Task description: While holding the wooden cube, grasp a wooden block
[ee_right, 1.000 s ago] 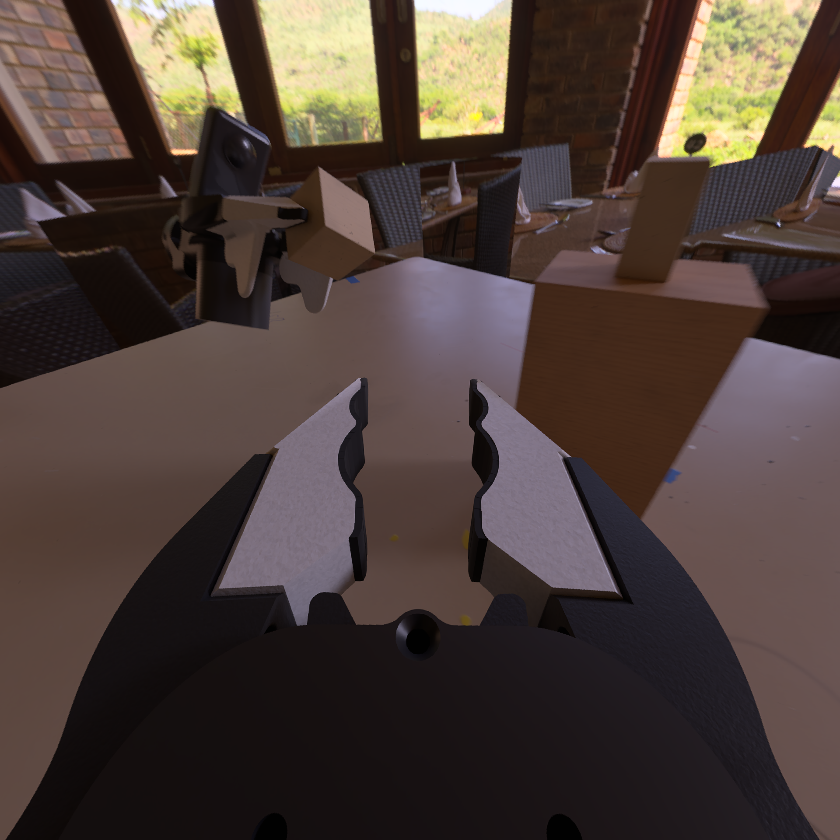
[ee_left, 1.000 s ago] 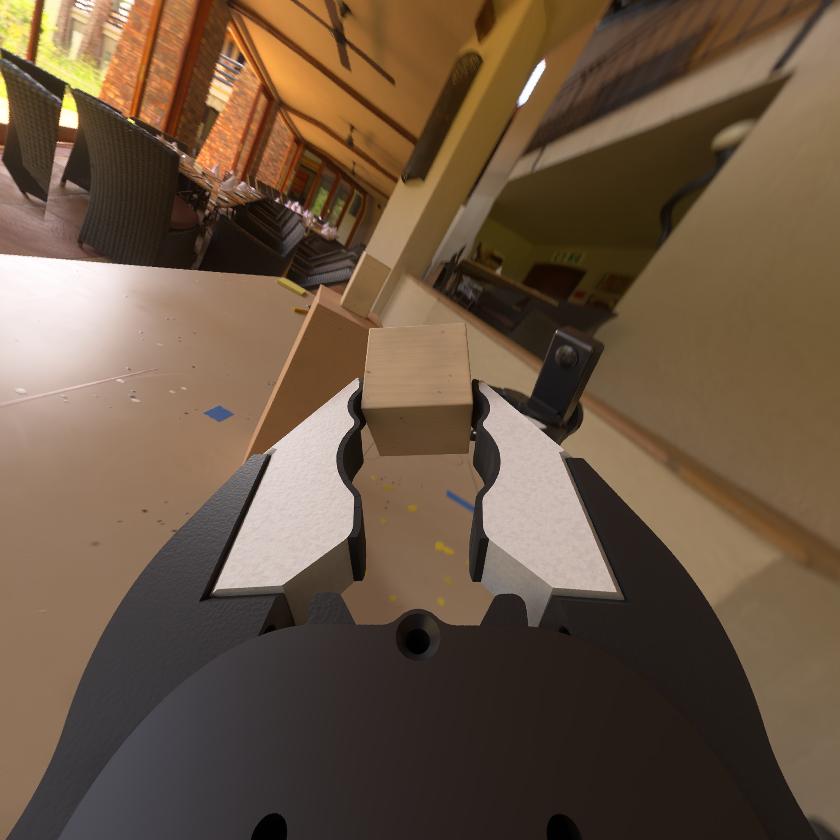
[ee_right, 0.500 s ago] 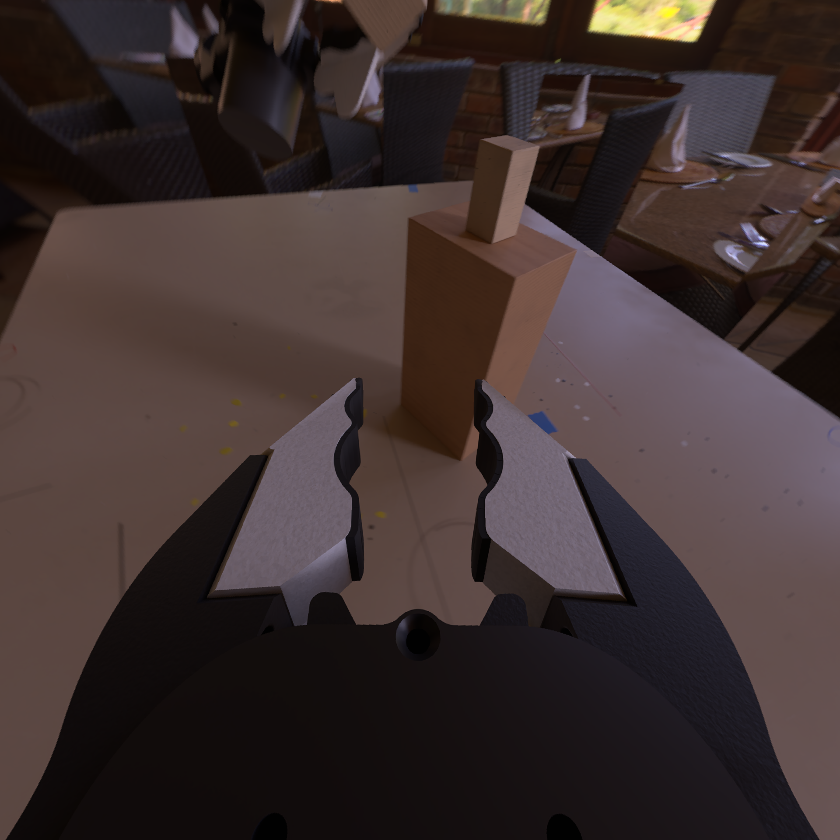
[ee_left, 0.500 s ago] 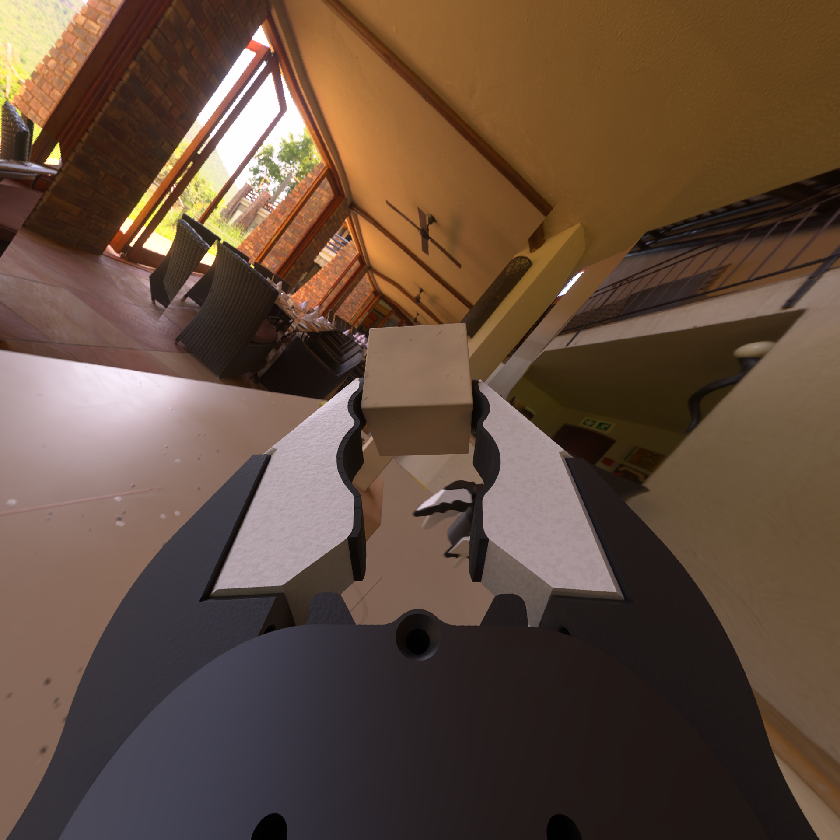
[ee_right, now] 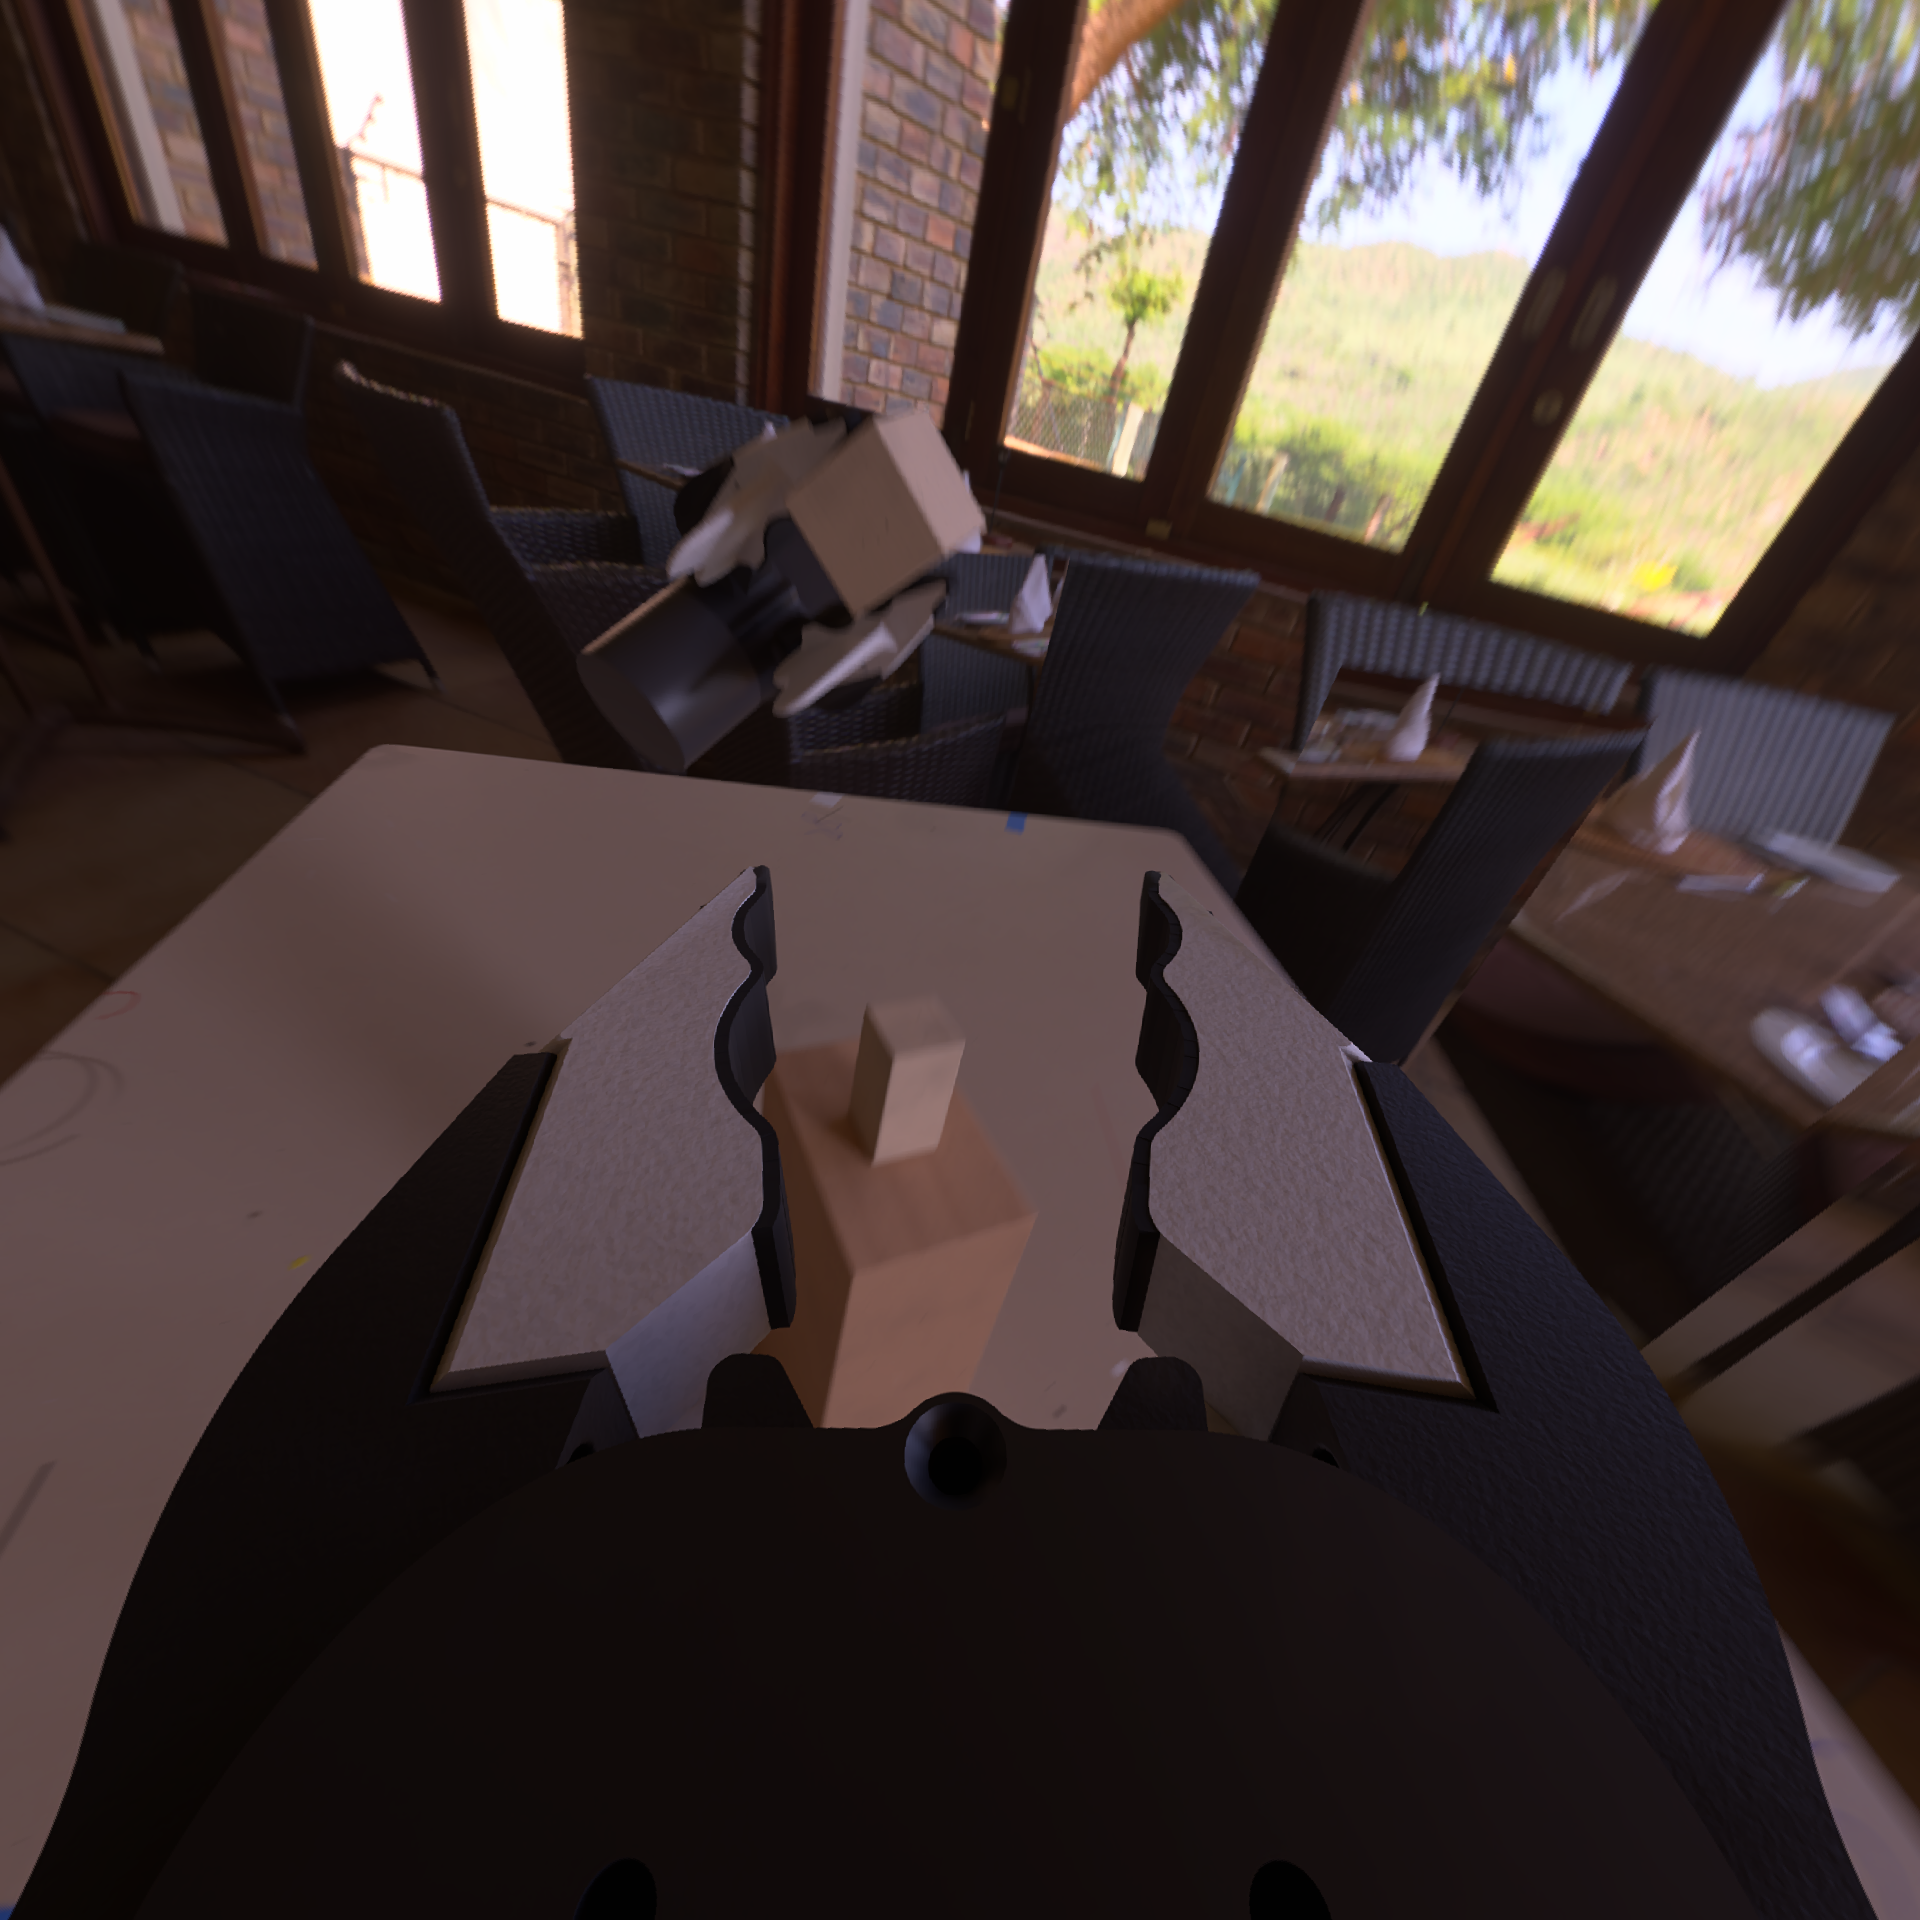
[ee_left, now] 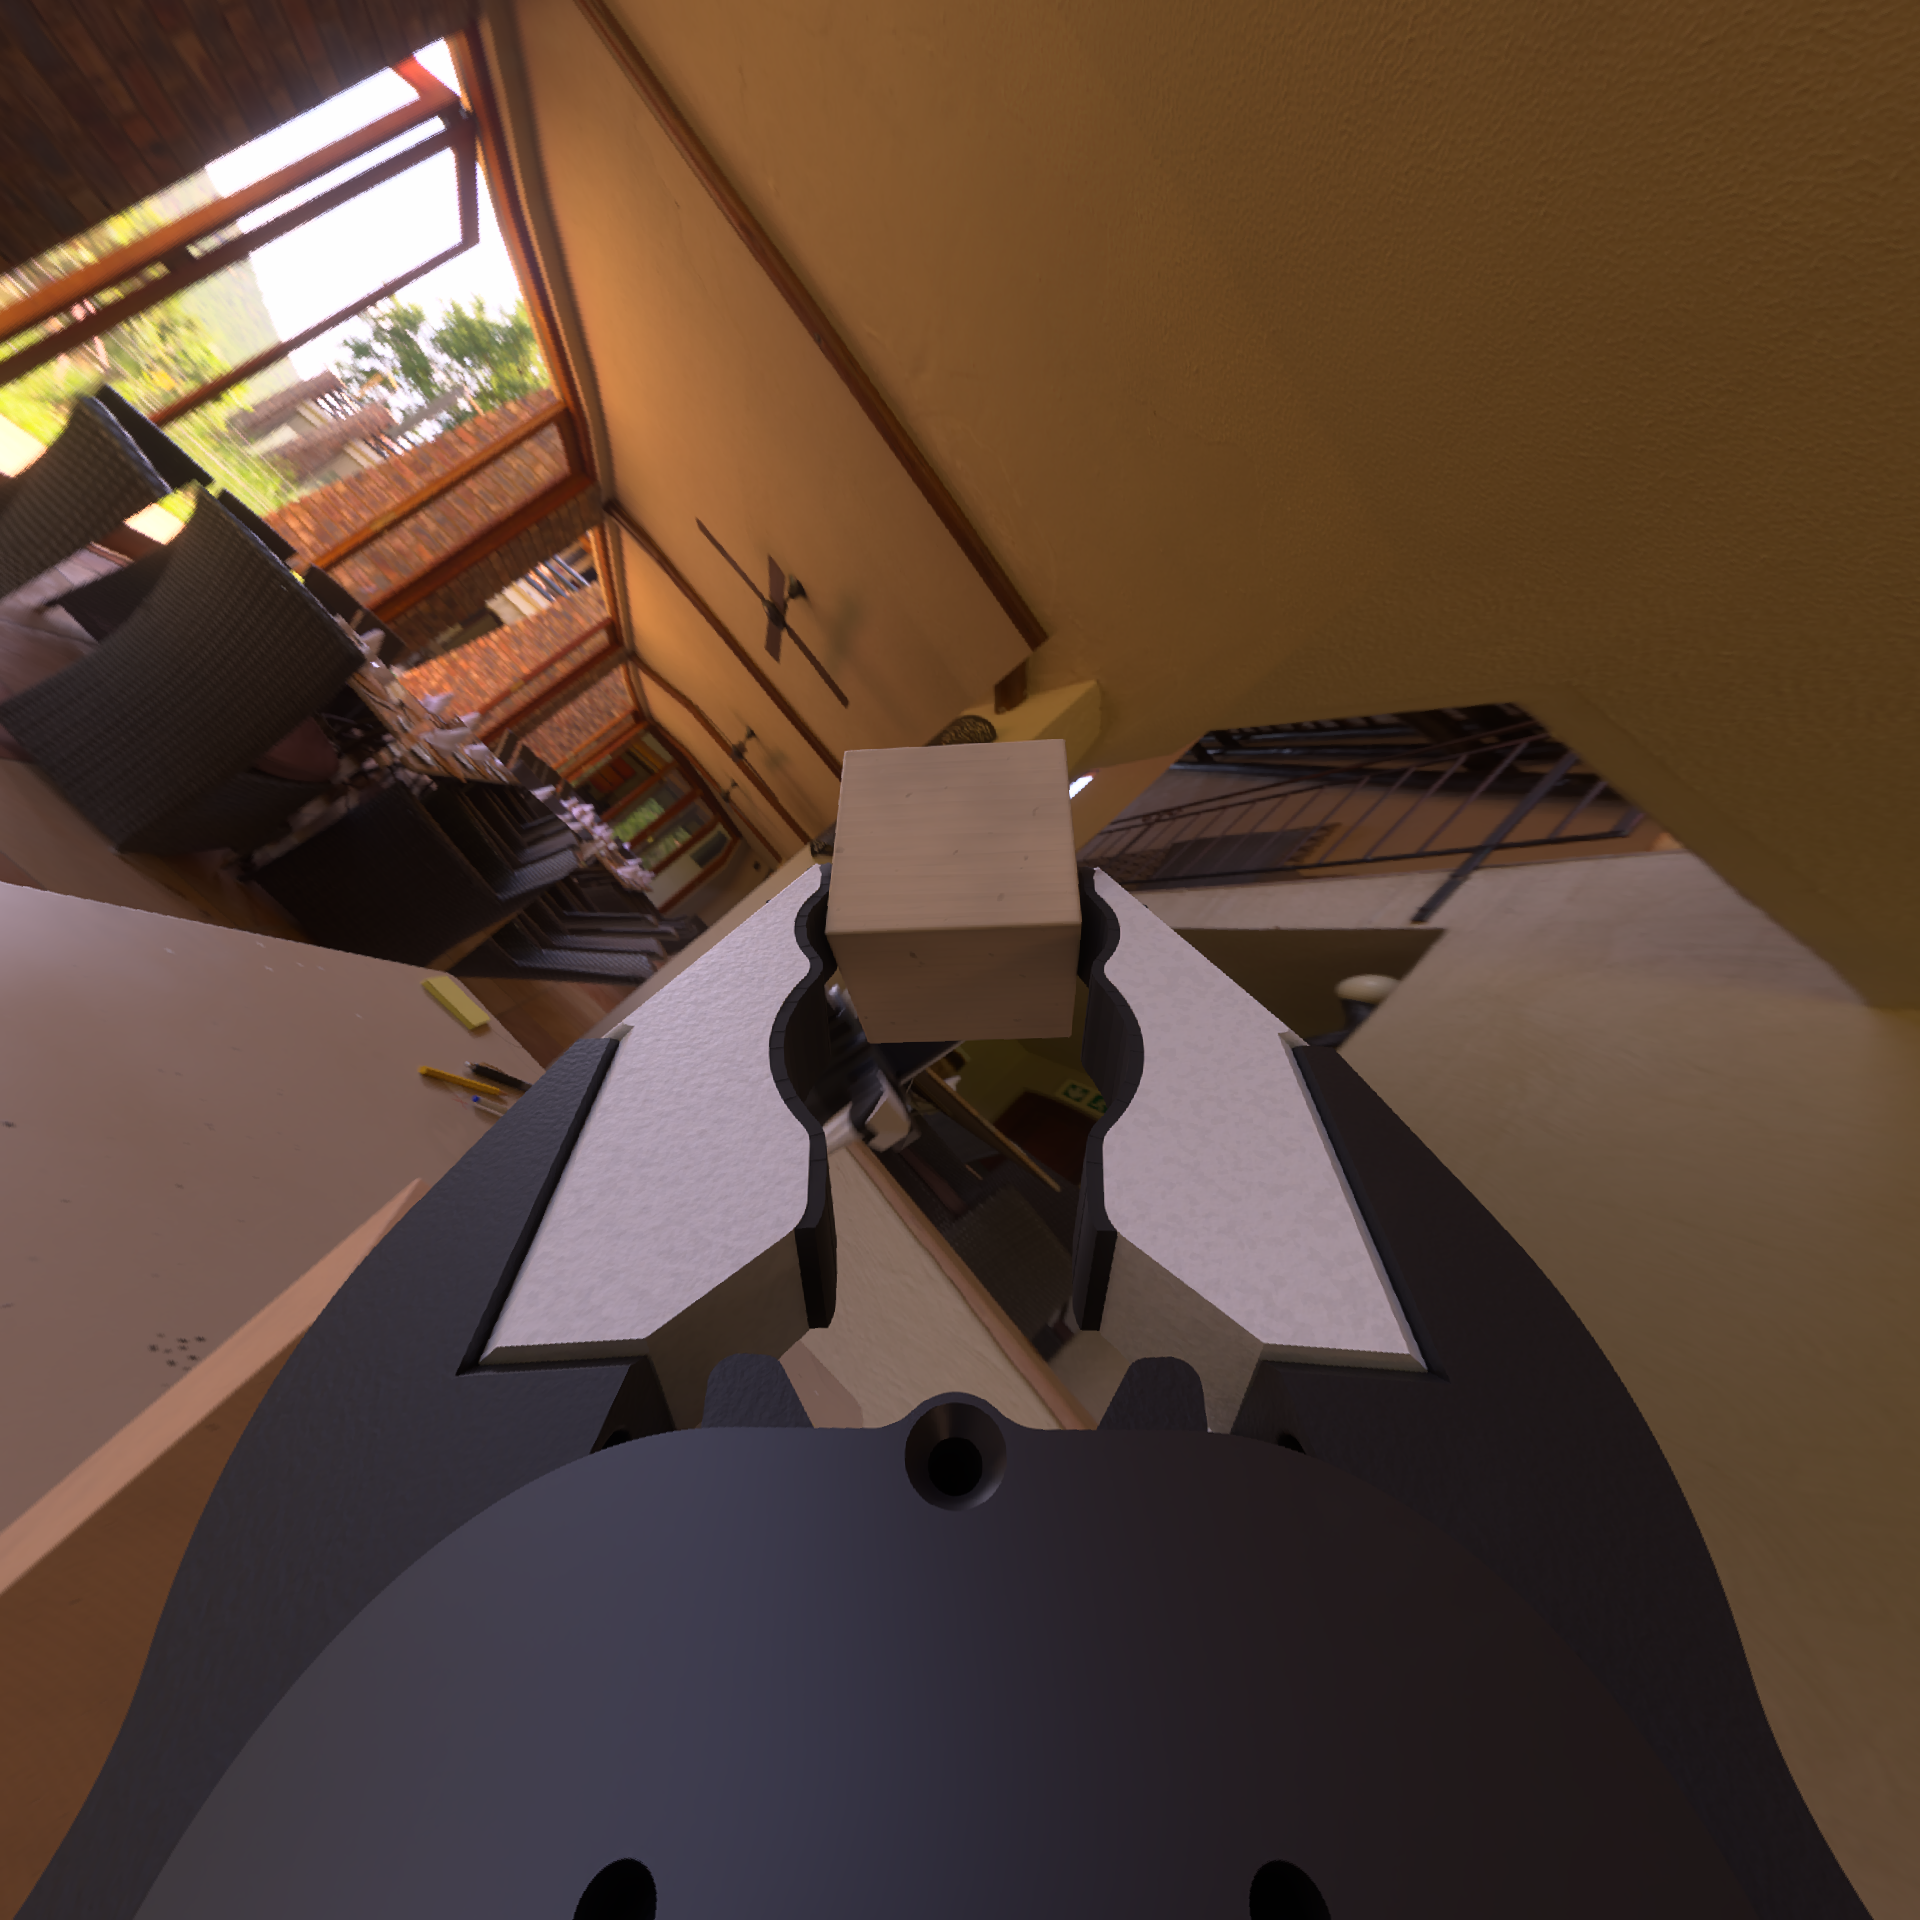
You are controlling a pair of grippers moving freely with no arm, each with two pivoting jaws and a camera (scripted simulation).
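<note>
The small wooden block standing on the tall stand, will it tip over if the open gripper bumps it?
Probably: the wooden block stands upright on a narrow footprint atop the stand. It looks rigid, with flat faces suiting the open right gripper.

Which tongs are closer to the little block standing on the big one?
Right. The right tongs hang open just above the little block; the left tongs, holding the cube, are far beyond the table.

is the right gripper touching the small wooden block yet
Apart. The right wrist view shows the right gripper open, the wooden block standing between its fingers with clear gaps either side.
</note>
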